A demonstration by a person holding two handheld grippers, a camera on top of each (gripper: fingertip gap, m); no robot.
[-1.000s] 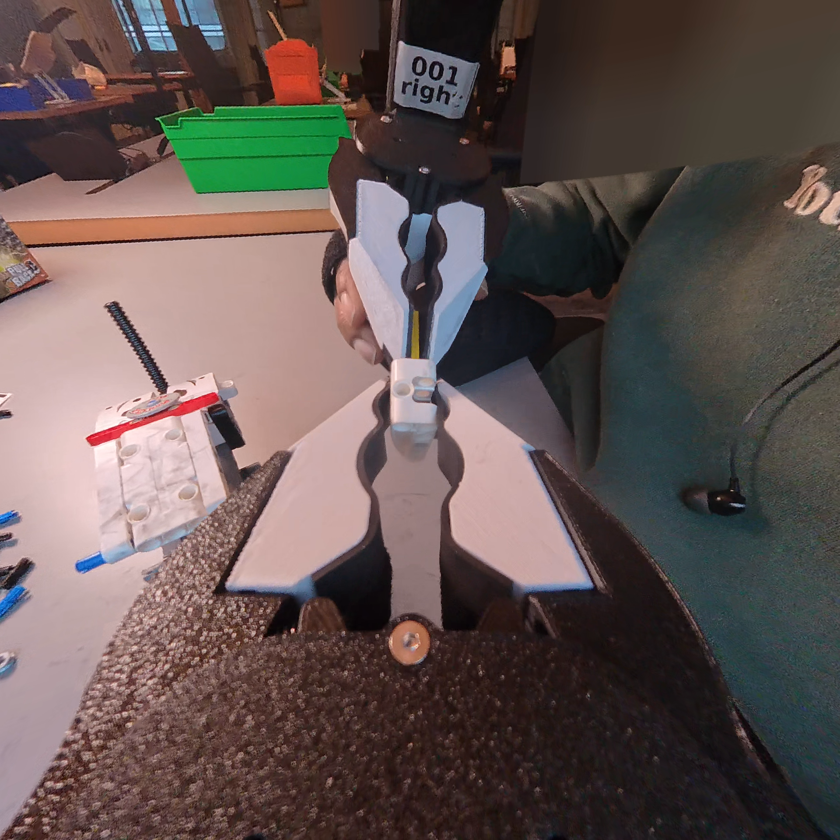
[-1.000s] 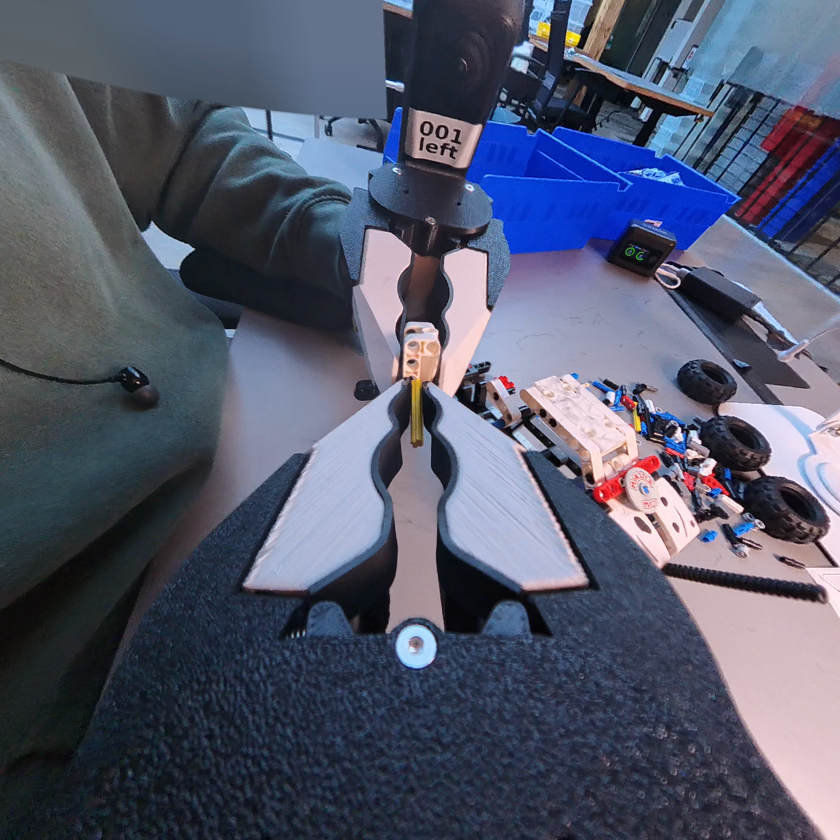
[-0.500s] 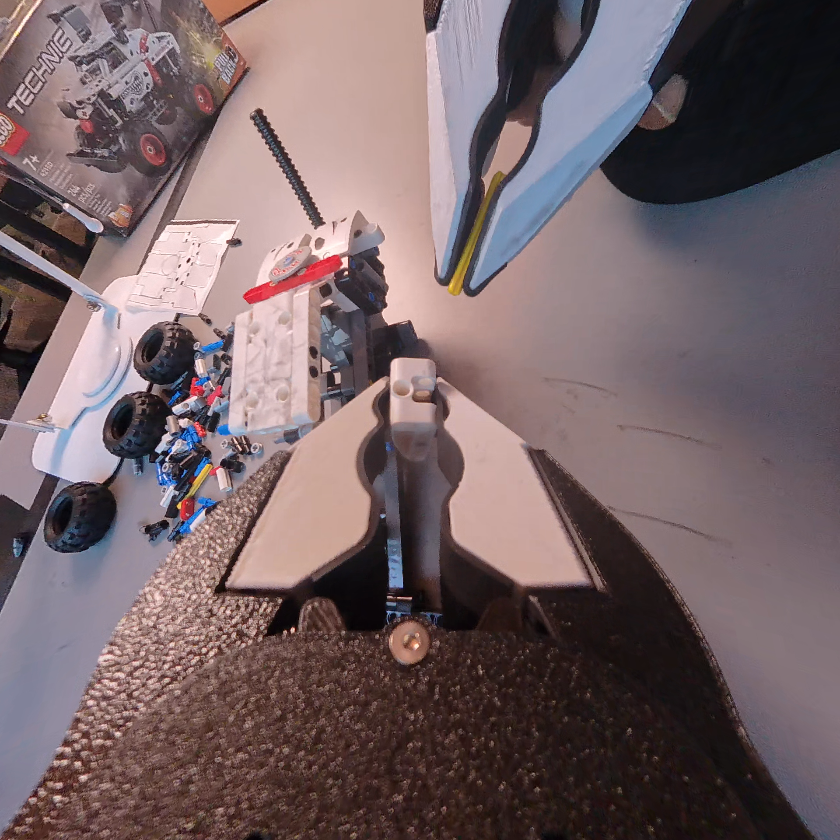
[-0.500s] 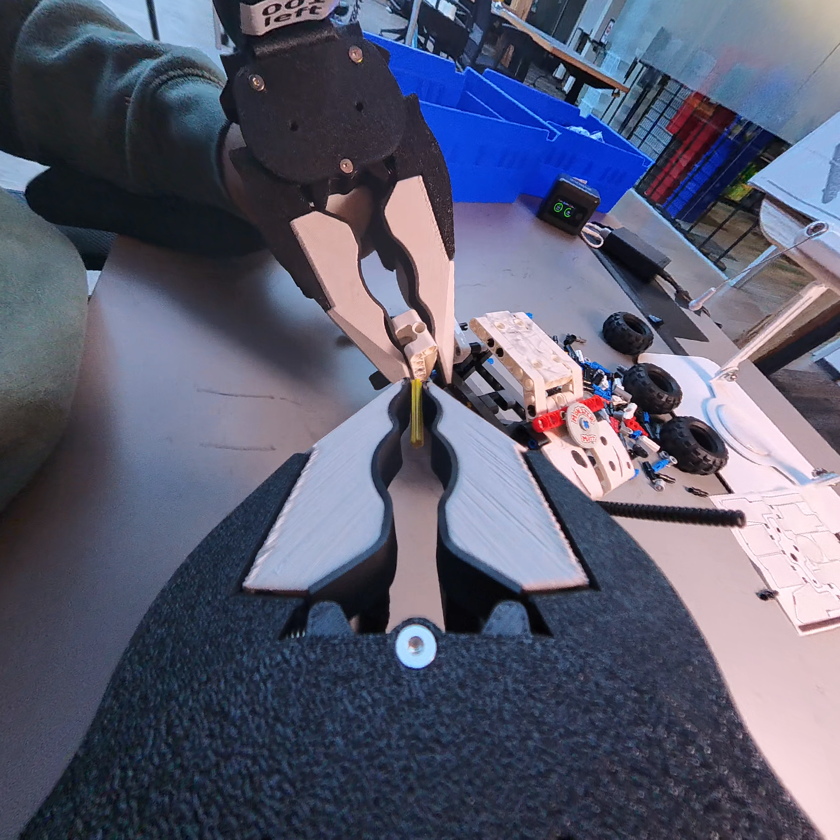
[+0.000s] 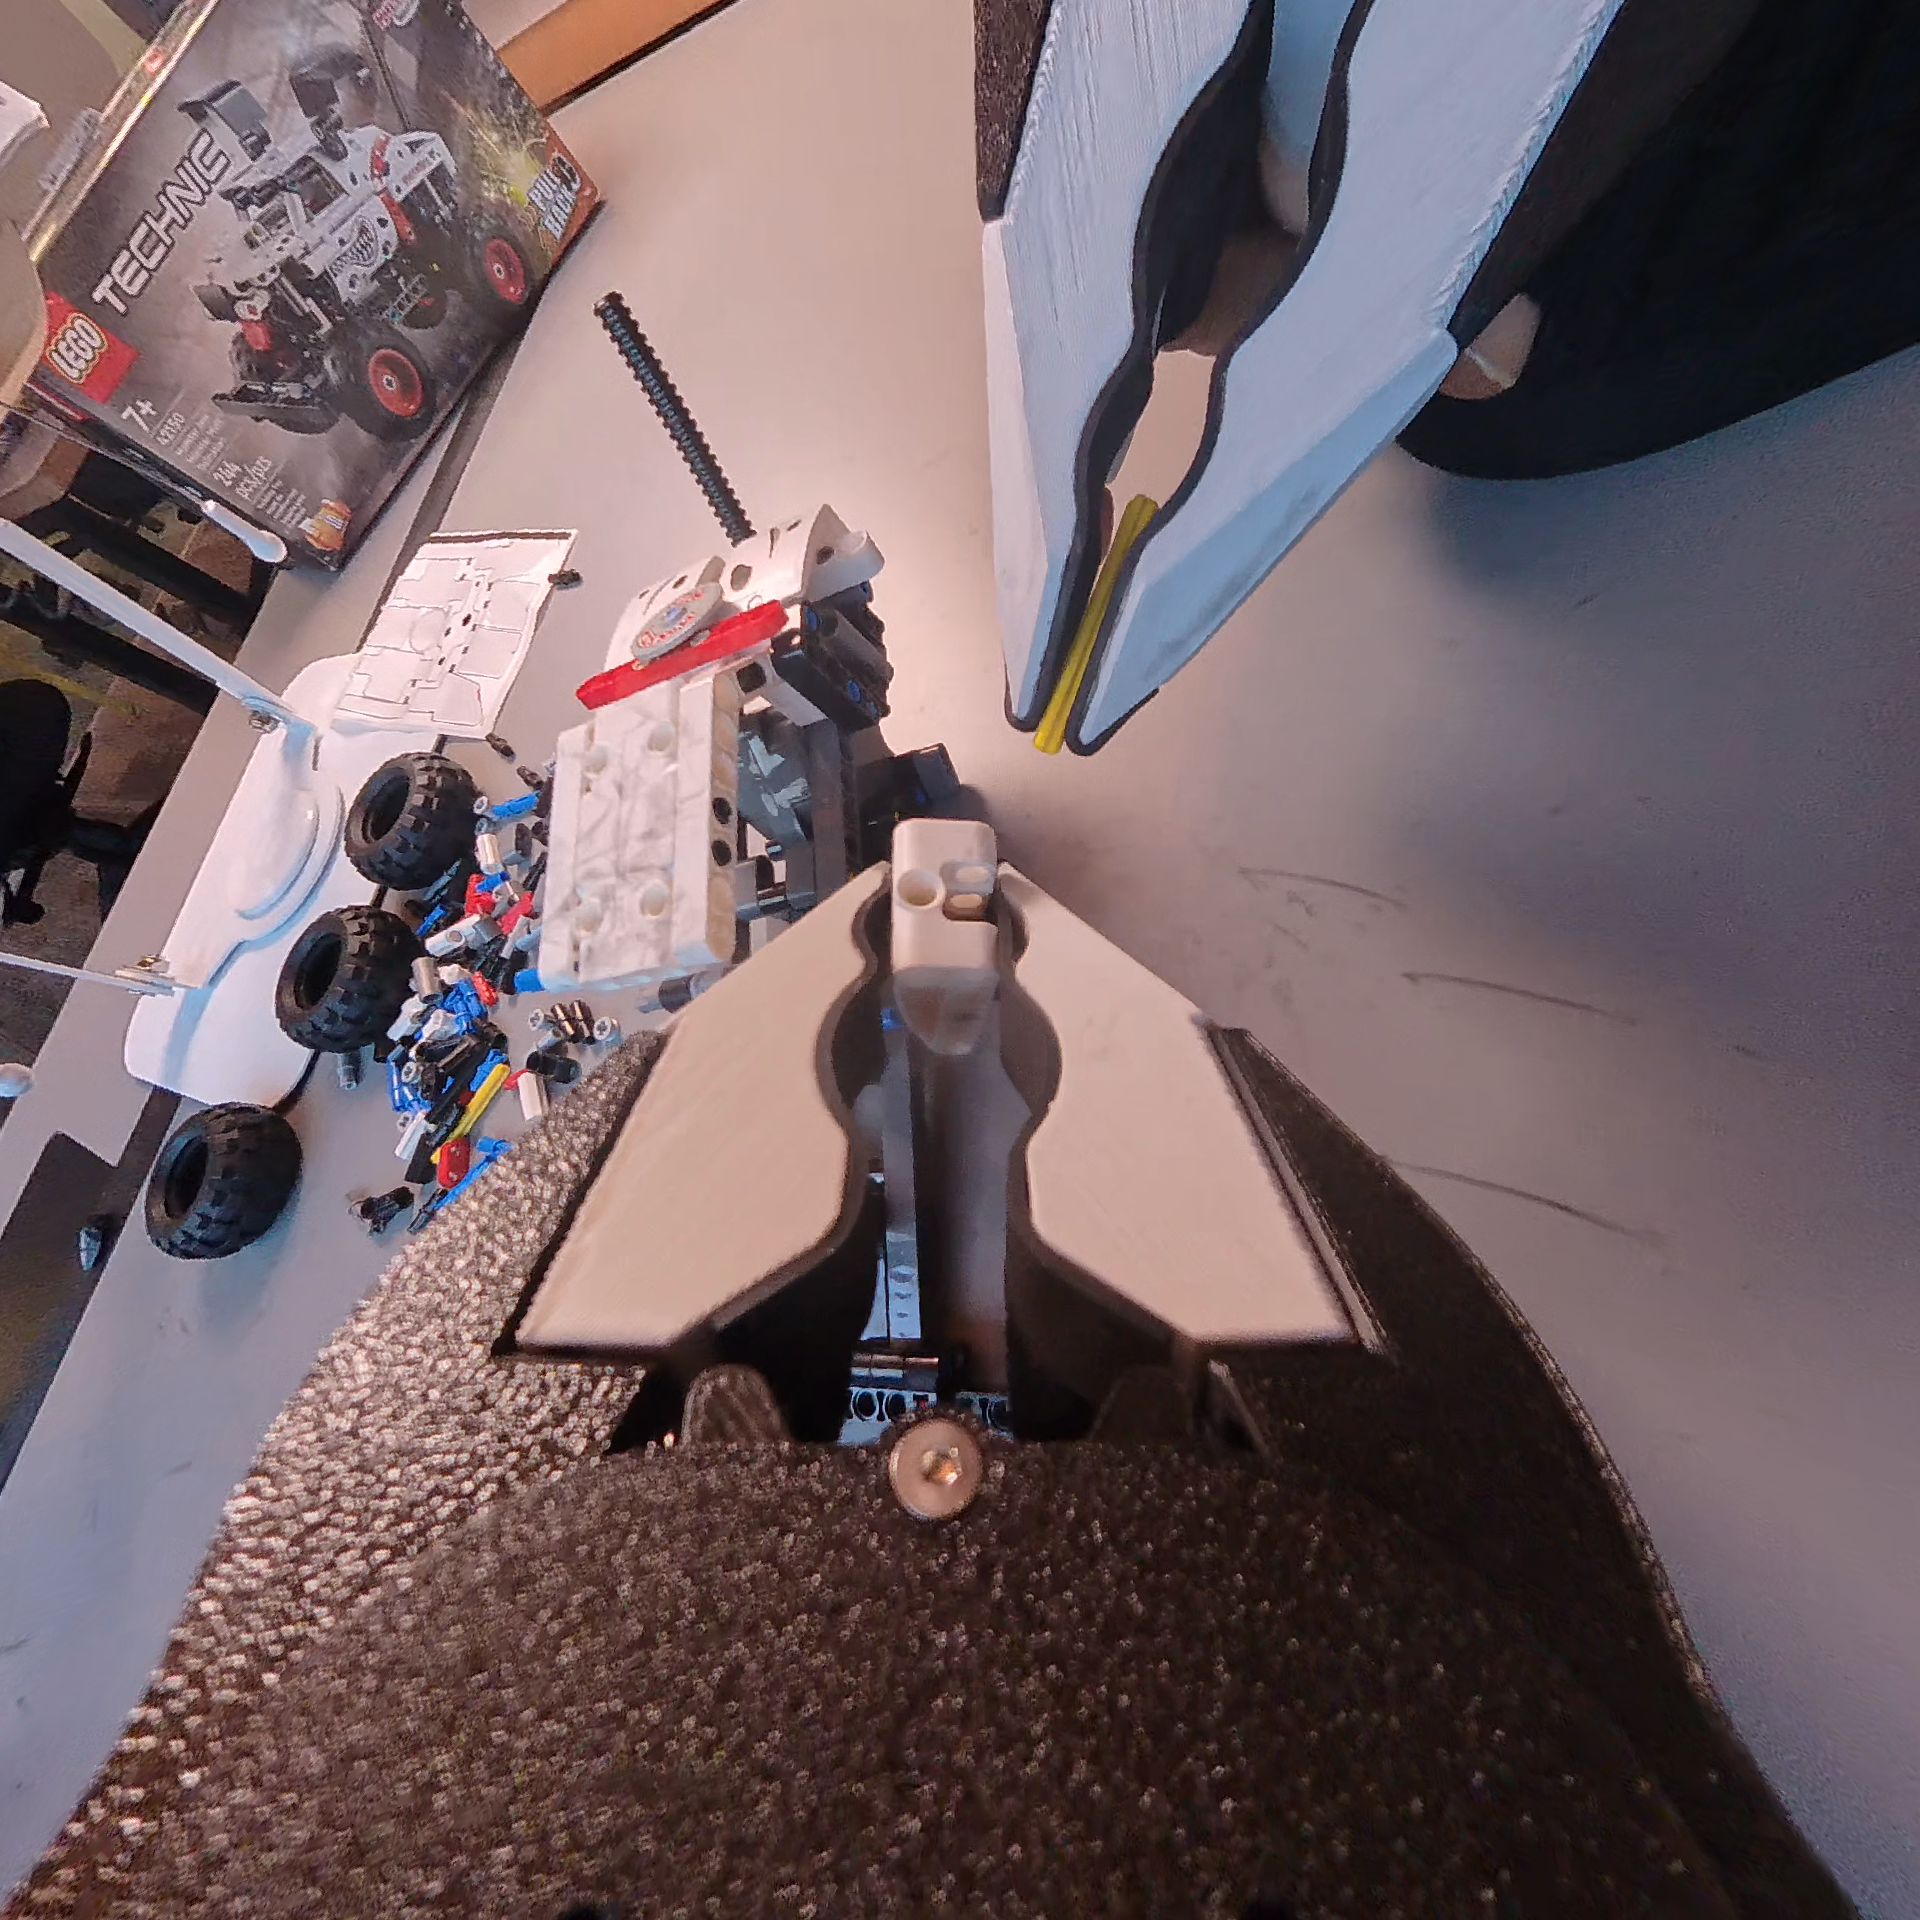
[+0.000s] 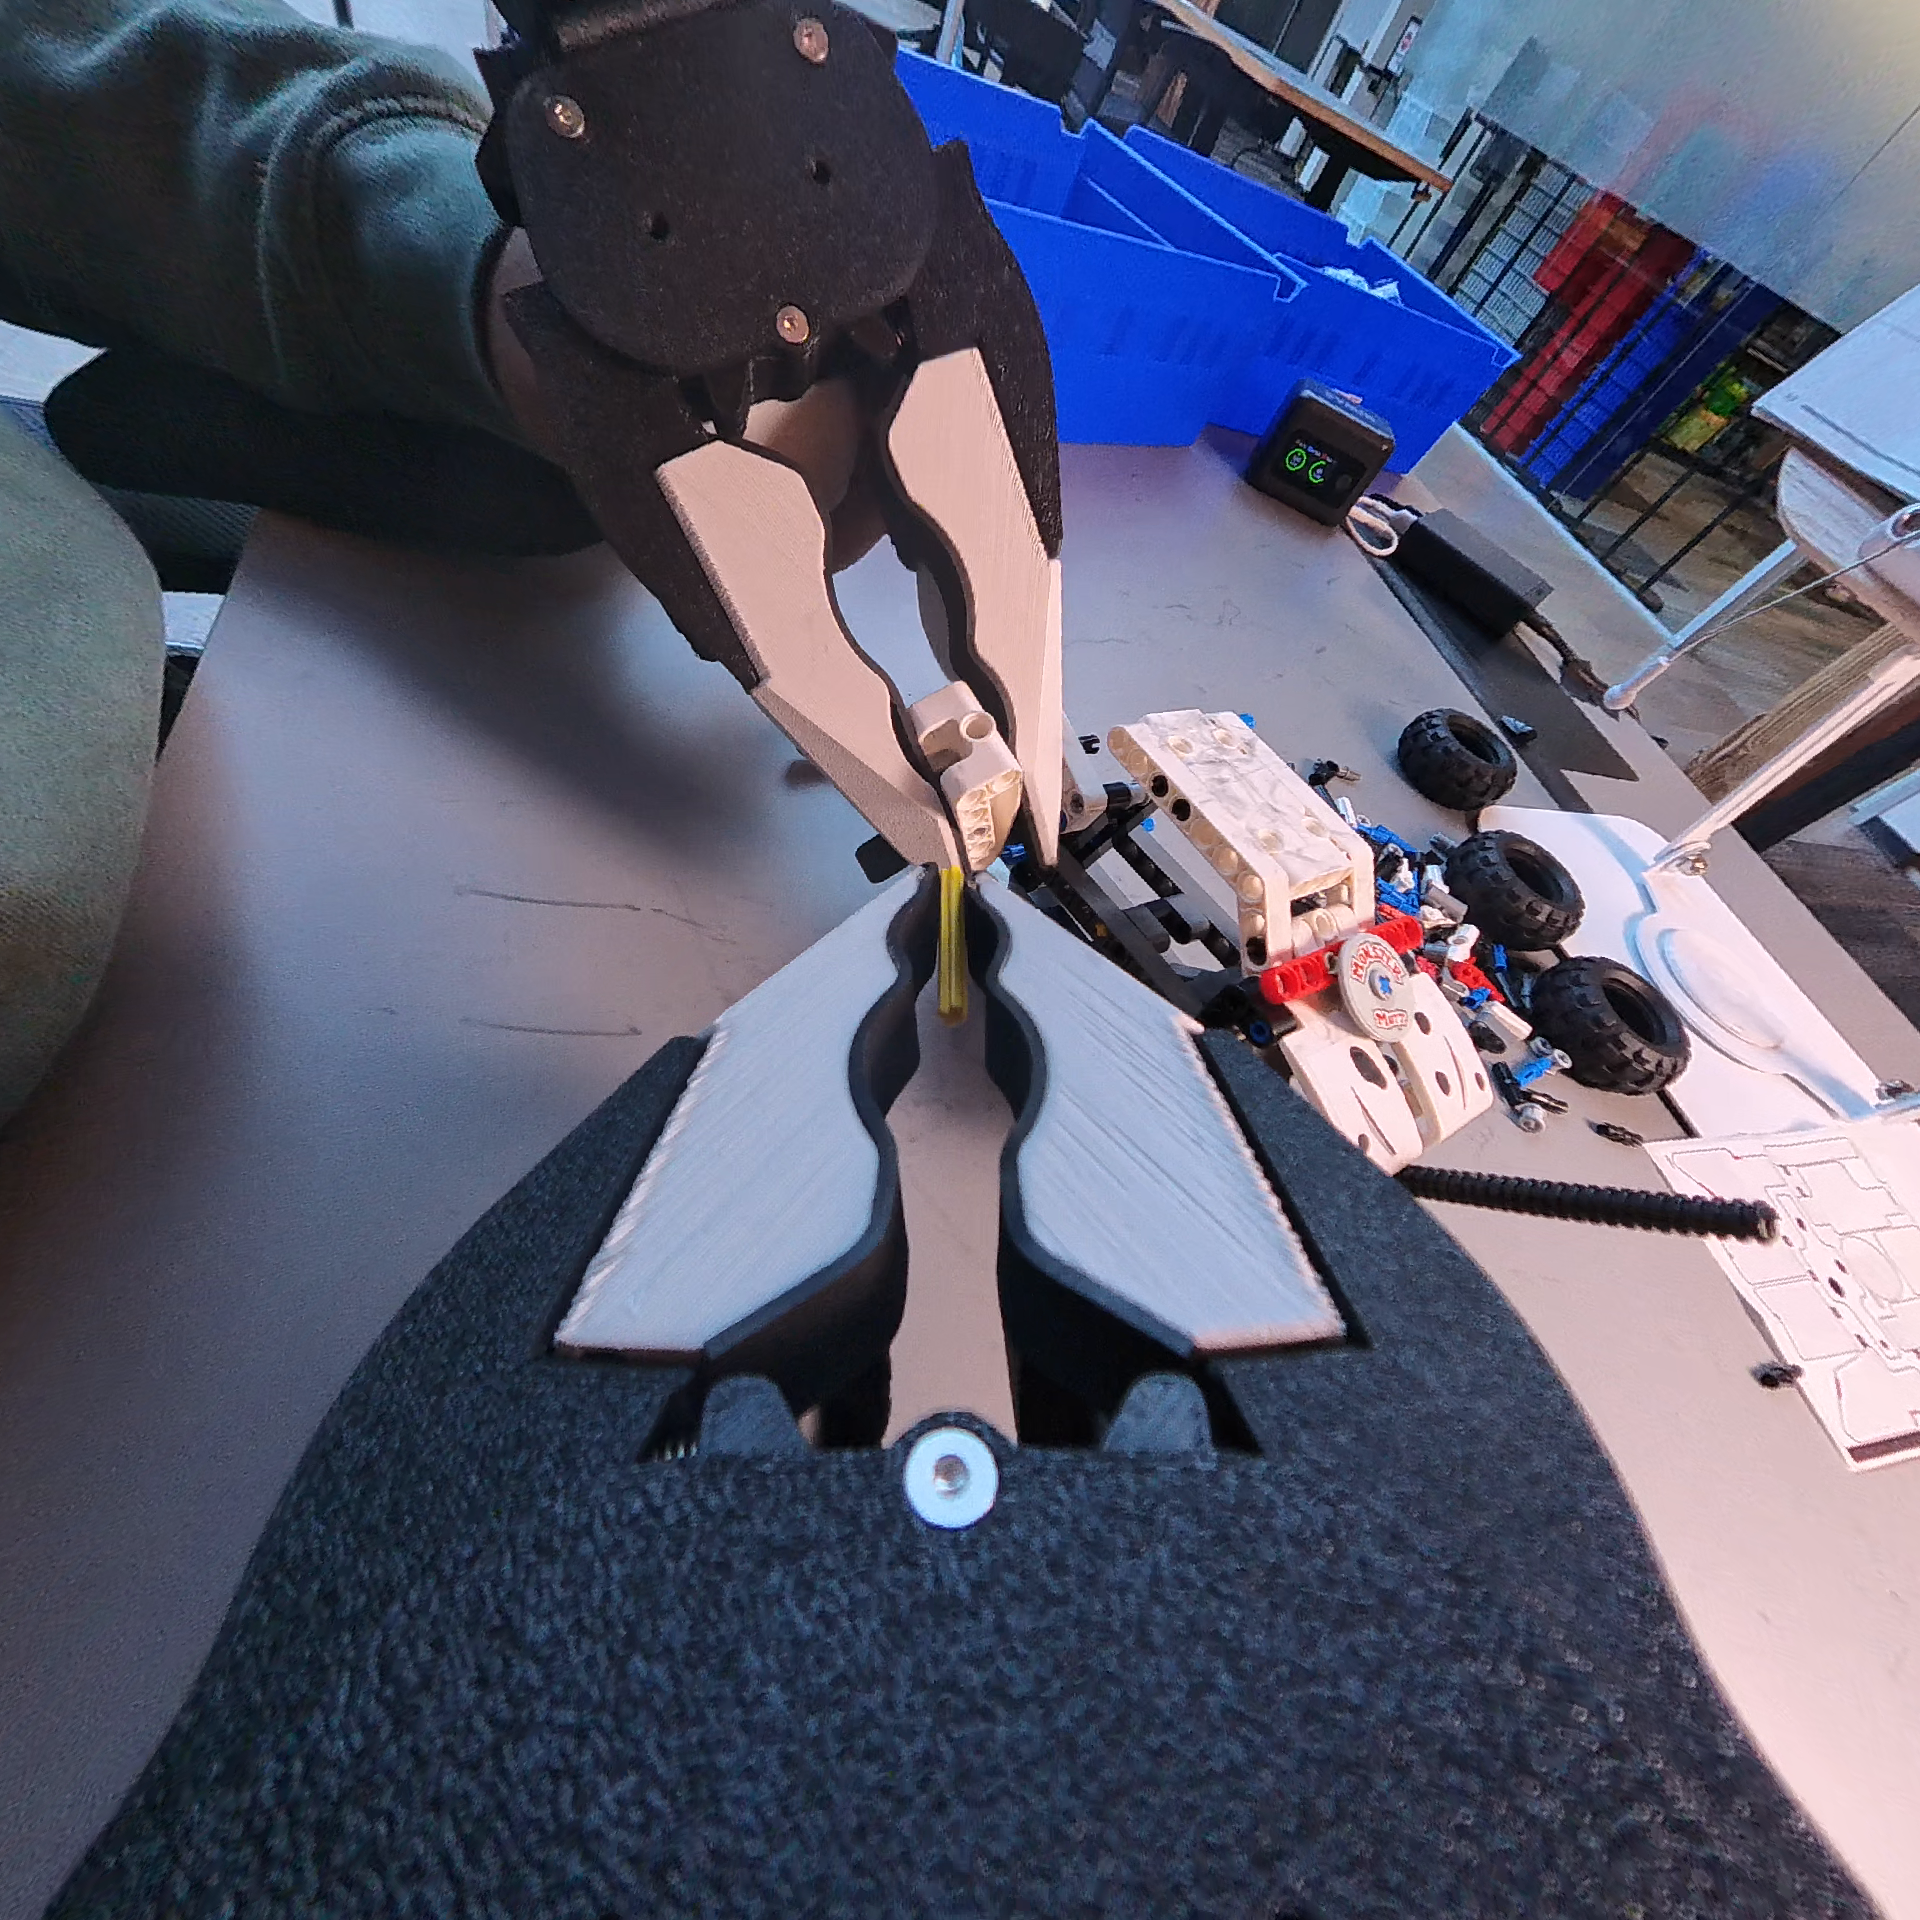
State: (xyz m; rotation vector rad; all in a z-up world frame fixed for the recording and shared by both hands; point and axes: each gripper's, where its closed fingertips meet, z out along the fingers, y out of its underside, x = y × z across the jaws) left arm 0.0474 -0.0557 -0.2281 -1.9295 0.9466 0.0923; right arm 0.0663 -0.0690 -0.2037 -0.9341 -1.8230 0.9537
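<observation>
My left gripper is shut on a small white connector piece with holes in its end. It also shows in the right wrist view, tilted down over the table. My right gripper is shut on a thin yellow axle. In the left wrist view the right gripper hangs just above and right of the connector, with the yellow axle poking out of its tips. The axle tip and the connector are close but apart. A half-built white toy truck lies just beyond.
Black tyres, several small loose blue, red and black parts, a black ribbed rod, a sticker sheet and the toy's box lie left. Blue bins, a small black device and a person's green sleeve show too. My left and right fingertips are right by each other.
Both grippers have tipped down from level toward the table and the truck. The axle and connector, tip to tip a second ago, now stand slightly apart. Both grips are unchanged.
</observation>
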